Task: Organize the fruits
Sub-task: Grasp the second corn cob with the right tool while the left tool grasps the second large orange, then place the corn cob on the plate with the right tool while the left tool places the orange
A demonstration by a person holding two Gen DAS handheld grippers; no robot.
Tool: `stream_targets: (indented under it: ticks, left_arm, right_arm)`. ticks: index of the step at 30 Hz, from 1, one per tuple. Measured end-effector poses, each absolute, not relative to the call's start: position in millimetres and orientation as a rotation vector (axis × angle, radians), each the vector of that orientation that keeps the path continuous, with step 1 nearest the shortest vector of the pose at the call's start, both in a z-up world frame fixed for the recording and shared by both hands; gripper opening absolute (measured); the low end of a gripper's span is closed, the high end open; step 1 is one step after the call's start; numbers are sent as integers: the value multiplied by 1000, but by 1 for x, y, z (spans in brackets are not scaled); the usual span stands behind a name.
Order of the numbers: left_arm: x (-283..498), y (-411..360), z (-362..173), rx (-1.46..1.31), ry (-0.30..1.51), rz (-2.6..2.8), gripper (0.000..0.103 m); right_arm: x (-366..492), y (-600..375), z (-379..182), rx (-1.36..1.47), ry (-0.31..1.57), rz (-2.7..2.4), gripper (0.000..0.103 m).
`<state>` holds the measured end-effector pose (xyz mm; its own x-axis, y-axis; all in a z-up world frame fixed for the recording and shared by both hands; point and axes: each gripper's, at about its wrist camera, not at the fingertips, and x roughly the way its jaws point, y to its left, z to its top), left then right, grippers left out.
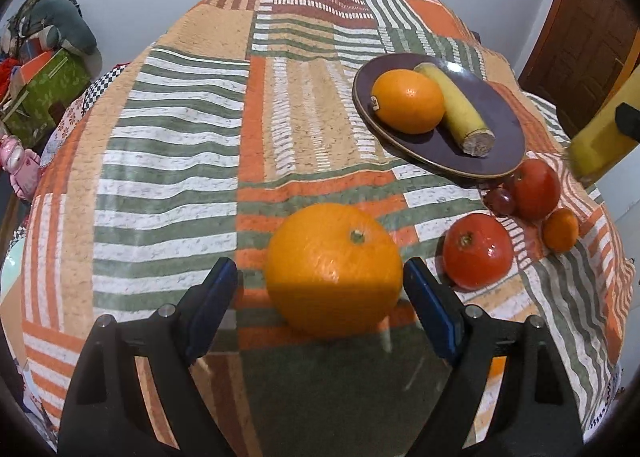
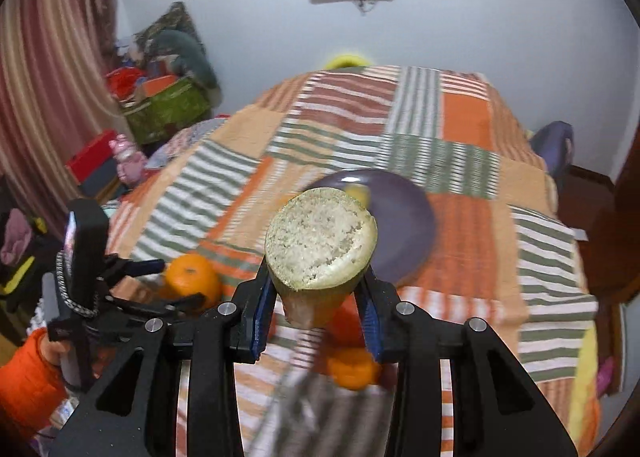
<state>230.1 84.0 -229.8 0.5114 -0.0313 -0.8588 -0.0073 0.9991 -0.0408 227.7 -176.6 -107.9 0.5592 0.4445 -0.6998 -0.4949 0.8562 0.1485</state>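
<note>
A large orange (image 1: pixel 334 269) rests on the patchwork cloth between the fingers of my left gripper (image 1: pixel 316 281), which is open; the left pad stands clear of it. A purple plate (image 1: pixel 500 125) holds a second orange (image 1: pixel 408 101) and a cut banana piece (image 1: pixel 456 109). Beside the plate lie two red round fruits (image 1: pixel 478 251) (image 1: pixel 536 189), a grape (image 1: pixel 500 201) and a small mandarin (image 1: pixel 562 229). My right gripper (image 2: pixel 316 273) is shut on another banana piece (image 2: pixel 320 241), raised in front of the plate (image 2: pixel 404 225), cut end toward the camera.
The cloth-covered table (image 1: pixel 180 137) drops off at its rounded edges. A green box and piled clutter (image 2: pixel 168 109) sit at the far left, with a curtain (image 2: pixel 44 77) behind. A wooden door (image 1: pixel 588 41) stands at the right. A person's orange sleeve (image 2: pixel 28 369) shows behind the left gripper.
</note>
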Motion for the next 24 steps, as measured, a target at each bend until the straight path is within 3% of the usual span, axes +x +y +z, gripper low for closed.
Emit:
stream_targets:
  ticks: [4, 24]
  left_arm:
    - [236, 81, -235, -61, 1054, -45, 70]
    - [290, 71, -195, -75, 980, -77, 70]
  right_arm:
    - [235, -193, -111, -63, 817, 515, 34]
    - [283, -186, -130, -94, 864, 550, 34]
